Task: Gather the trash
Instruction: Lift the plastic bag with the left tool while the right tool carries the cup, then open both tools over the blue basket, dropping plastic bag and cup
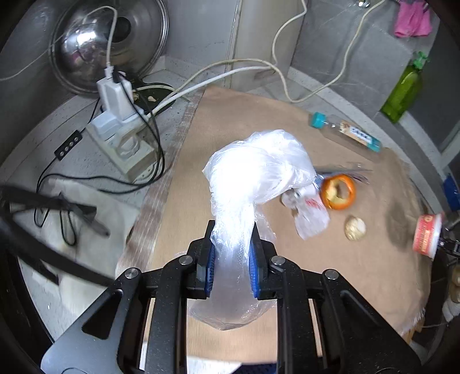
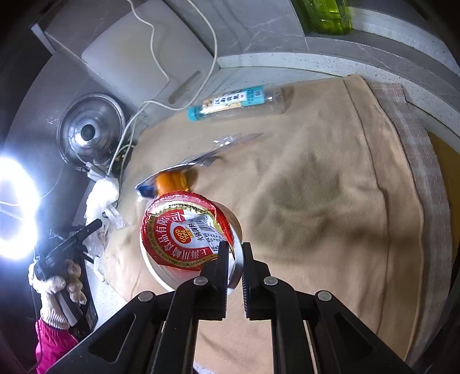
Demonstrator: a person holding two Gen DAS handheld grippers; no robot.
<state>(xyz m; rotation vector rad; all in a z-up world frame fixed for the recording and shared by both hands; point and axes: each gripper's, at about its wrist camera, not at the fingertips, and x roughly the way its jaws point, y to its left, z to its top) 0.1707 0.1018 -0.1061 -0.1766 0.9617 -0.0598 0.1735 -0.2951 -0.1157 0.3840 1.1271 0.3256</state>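
My left gripper (image 1: 232,233) is shut on a crumpled clear plastic bag (image 1: 253,169) and holds it above the tan cloth (image 1: 258,115). My right gripper (image 2: 234,247) is shut on the rim of a white cup with a red foil lid (image 2: 184,233), lifted over the cloth (image 2: 316,201); the cup also shows at the right edge of the left wrist view (image 1: 428,233). On the cloth lie an orange peel (image 1: 337,191), a small plastic wrapper (image 1: 312,214), a walnut-like lump (image 1: 355,228), a foil wrapper (image 2: 201,161) and an empty clear bottle with a teal cap (image 1: 345,131).
A power strip with plugs and cables (image 1: 120,129) sits left of the cloth. A steel pot lid (image 1: 109,43) leans on the back wall. A green bottle (image 1: 404,89) stands at the back right. A pink rag (image 1: 412,18) hangs above.
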